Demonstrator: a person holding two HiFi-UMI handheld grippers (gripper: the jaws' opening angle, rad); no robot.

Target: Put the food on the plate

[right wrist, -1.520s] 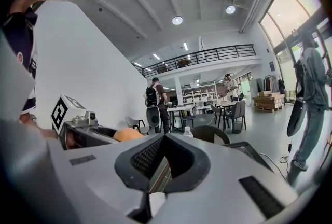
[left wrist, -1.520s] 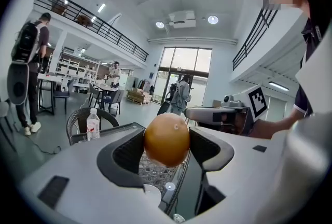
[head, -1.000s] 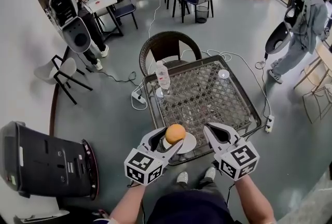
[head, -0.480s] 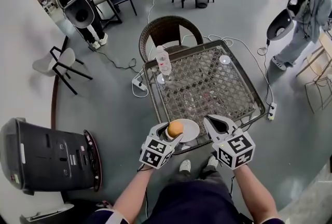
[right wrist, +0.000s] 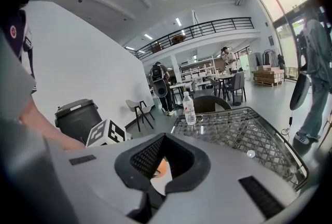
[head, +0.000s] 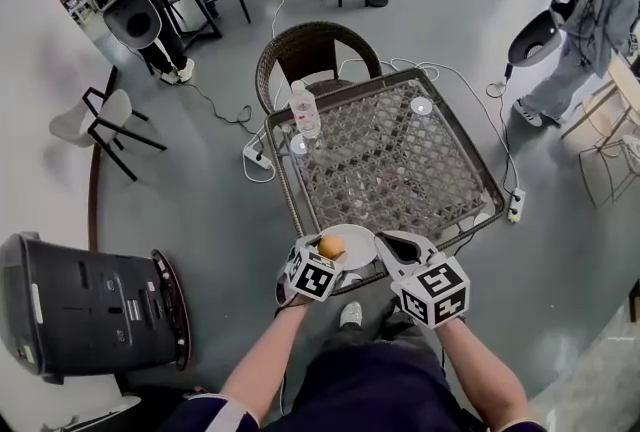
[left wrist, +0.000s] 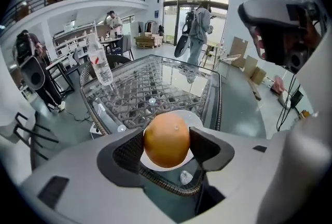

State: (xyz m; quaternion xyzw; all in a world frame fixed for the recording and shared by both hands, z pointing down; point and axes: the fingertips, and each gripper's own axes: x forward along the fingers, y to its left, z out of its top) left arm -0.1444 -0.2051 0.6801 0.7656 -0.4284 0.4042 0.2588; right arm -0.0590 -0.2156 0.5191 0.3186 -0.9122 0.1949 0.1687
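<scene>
An orange [head: 331, 245] is clamped between the jaws of my left gripper [head: 325, 252], over the left part of a white plate [head: 358, 242] at the near edge of the glass-topped wicker table [head: 487, 182]. The left gripper view shows the orange [left wrist: 166, 140] filling the gap between the pads, with the plate [left wrist: 196, 119] just beyond and below it. Whether the orange touches the plate I cannot tell. My right gripper [head: 385, 242] hovers just right of the plate, shut and empty. In its own view the right gripper [right wrist: 165, 137] has its tips together.
A water bottle [head: 304, 110] stands at the table's far left, beside a small clear lid [head: 298, 144]; another lid [head: 421, 105] lies far right. A wicker chair [head: 305, 55] is behind the table, a black bin [head: 80, 305] to my left. Cables and people are on the floor around.
My left gripper has come down with the orange toward the plate's left part. The right gripper has stayed shut beside the plate. My head view has pulled back.
</scene>
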